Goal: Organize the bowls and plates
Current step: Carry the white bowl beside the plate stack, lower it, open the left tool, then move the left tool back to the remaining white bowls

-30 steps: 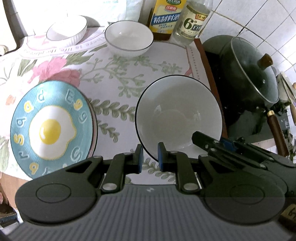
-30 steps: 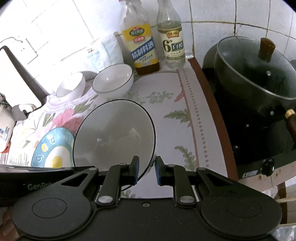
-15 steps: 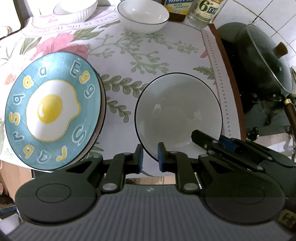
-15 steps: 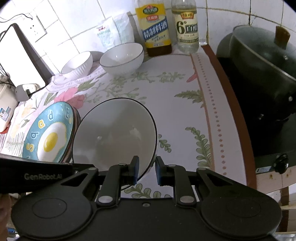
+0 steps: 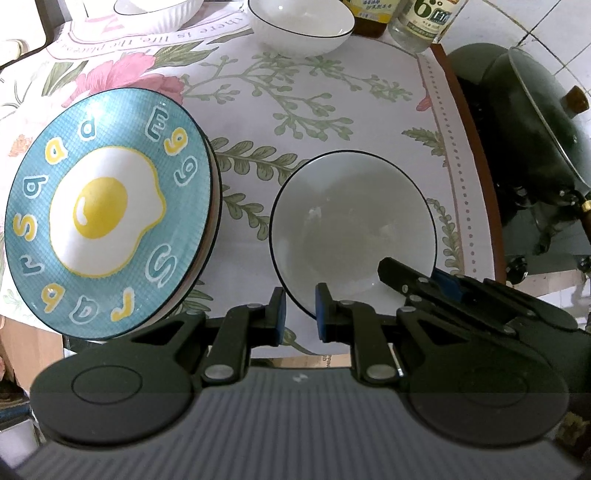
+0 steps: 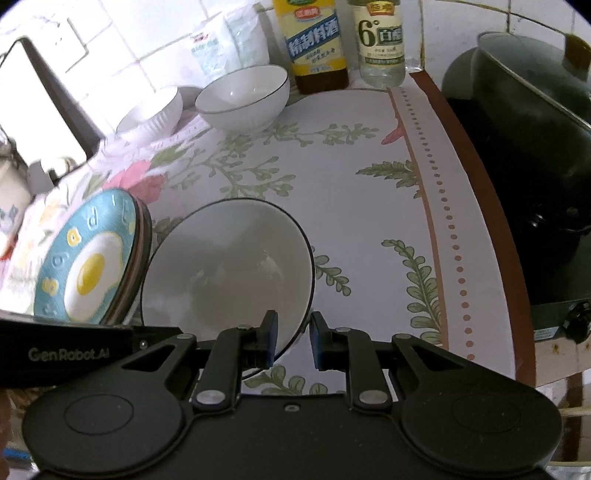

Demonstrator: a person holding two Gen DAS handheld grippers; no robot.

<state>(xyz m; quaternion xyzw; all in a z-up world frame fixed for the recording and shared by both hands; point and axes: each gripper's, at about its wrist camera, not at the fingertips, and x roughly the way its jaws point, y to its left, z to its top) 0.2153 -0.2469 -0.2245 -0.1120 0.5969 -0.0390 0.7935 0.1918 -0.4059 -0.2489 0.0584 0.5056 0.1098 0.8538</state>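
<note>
A white bowl with a dark rim [image 5: 351, 229] [image 6: 229, 273] is held above the floral tablecloth by both grippers. My left gripper [image 5: 299, 314] is shut on its near-left rim. My right gripper [image 6: 291, 338] is shut on its near-right rim and also shows in the left wrist view [image 5: 417, 280]. A blue fried-egg plate [image 5: 107, 225] [image 6: 88, 266] lies on top of a plate stack to the bowl's left. A second dark-rimmed bowl [image 5: 301, 24] [image 6: 243, 96] and a ribbed white bowl [image 5: 155, 13] [image 6: 153, 114] stand at the back.
Two bottles [image 6: 317, 40] [image 6: 380, 37] stand against the tiled wall. A dark pot with a glass lid [image 5: 532, 122] [image 6: 532, 110] sits on the stove right of the table edge [image 6: 491, 229]. A dark panel [image 6: 44, 107] leans at back left.
Both grippers with the bowl have pulled back toward the table's front edge and lifted slightly. The egg plate and back bowls look farther up in view.
</note>
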